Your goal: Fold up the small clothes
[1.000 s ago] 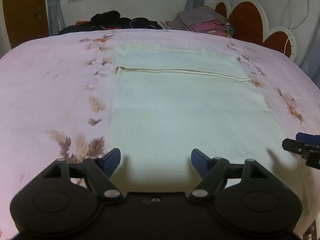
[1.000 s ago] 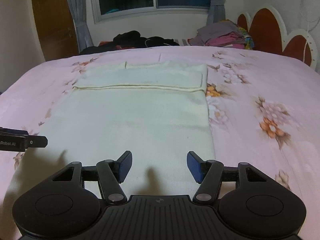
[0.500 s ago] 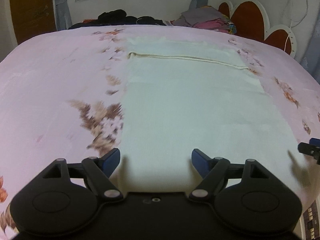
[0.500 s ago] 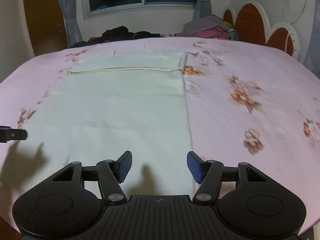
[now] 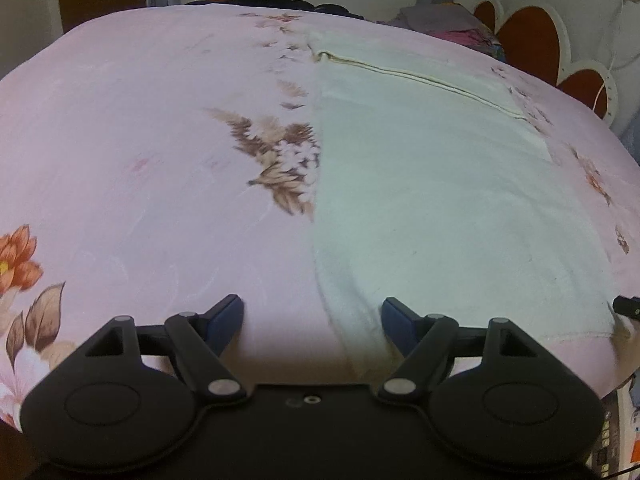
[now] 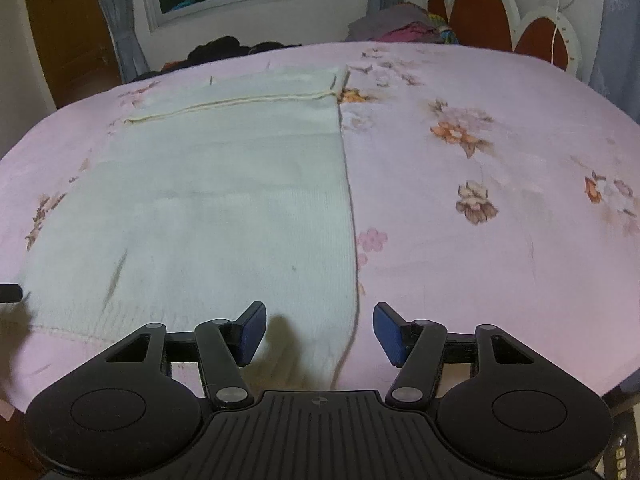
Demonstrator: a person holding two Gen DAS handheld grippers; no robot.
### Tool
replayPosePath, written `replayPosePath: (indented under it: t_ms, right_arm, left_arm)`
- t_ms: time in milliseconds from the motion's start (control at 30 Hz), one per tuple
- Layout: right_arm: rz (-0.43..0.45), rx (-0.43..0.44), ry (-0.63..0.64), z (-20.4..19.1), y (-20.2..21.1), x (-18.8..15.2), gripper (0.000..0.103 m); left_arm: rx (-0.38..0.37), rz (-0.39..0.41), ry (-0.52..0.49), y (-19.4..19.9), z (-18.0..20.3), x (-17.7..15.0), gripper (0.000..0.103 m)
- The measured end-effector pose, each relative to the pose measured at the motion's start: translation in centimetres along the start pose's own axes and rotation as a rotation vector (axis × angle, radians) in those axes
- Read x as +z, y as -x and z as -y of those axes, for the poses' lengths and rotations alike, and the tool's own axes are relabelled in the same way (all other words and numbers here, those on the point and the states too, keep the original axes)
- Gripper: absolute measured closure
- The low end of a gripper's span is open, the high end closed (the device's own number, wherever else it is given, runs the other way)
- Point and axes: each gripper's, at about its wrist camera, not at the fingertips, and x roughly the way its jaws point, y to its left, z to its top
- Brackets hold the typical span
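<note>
right gripper (image 5: 628, 307): cut by frame edge | clothes pile (image 6: 396, 26): items indistinct

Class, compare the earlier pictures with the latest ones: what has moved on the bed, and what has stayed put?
Both tools drew back toward the near hem and apart: the left tool now straddles the cream garment's left edge, the right tool its right edge. Nothing was grasped or released; both remain open. The garment stayed flat on the floral bedspread.
</note>
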Motion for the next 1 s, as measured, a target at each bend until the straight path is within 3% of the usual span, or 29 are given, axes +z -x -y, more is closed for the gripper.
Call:
replayPosePath:
  t_ms: [100, 233, 300, 433, 500, 567, 667, 800, 1000]
  right_arm:
    - [-0.034, 0.009, -0.028, 0.2, -0.5, -0.5, 0.065]
    - [-0.042, 0.016, -0.053, 0.4, -0.6, -0.7, 0.065]
    - [-0.051, 0.022, -0.061, 0.3, -0.7, -0.7, 0.065]
    - [-0.065, 0.039, -0.093, 0.4, -0.7, -0.7, 0.067]
    - [-0.071, 0.057, -0.110, 0.4, -0.7, -0.6, 0.080]
    - [-0.074, 0.068, -0.135, 0.5, -0.7, -0.6, 0.085]
    - [-0.080, 0.085, -0.143, 0.2, -0.8, -0.5, 0.095]
    - [-0.073, 0.106, -0.142, 0.0, -0.5, 0.0, 0.096]
    - [0.011, 0.167, -0.178, -0.1, 0.8, 3.0, 0.097]
  left_arm:
    - [-0.013, -0.002, 0.003, 0.2, -0.3, -0.3, 0.029]
    - [-0.062, -0.010, 0.012, 0.2, -0.3, -0.4, 0.037]
    - [-0.105, -0.018, 0.007, 0.2, 0.1, -0.3, 0.050]
    - [-0.143, -0.031, -0.026, -0.5, 1.2, -0.2, 0.062]
    - [-0.155, -0.033, -0.009, -0.7, 1.1, 0.0, 0.075]
    - [-0.178, -0.045, 0.003, -1.0, 1.0, 0.2, 0.090]
    - [-0.198, -0.047, -0.009, -1.1, 1.2, 0.3, 0.095]
    - [-0.237, -0.023, 0.005, -0.6, 1.1, 1.3, 0.096]
    - [-0.285, 0.072, 0.019, 0.8, 1.3, 5.4, 0.096]
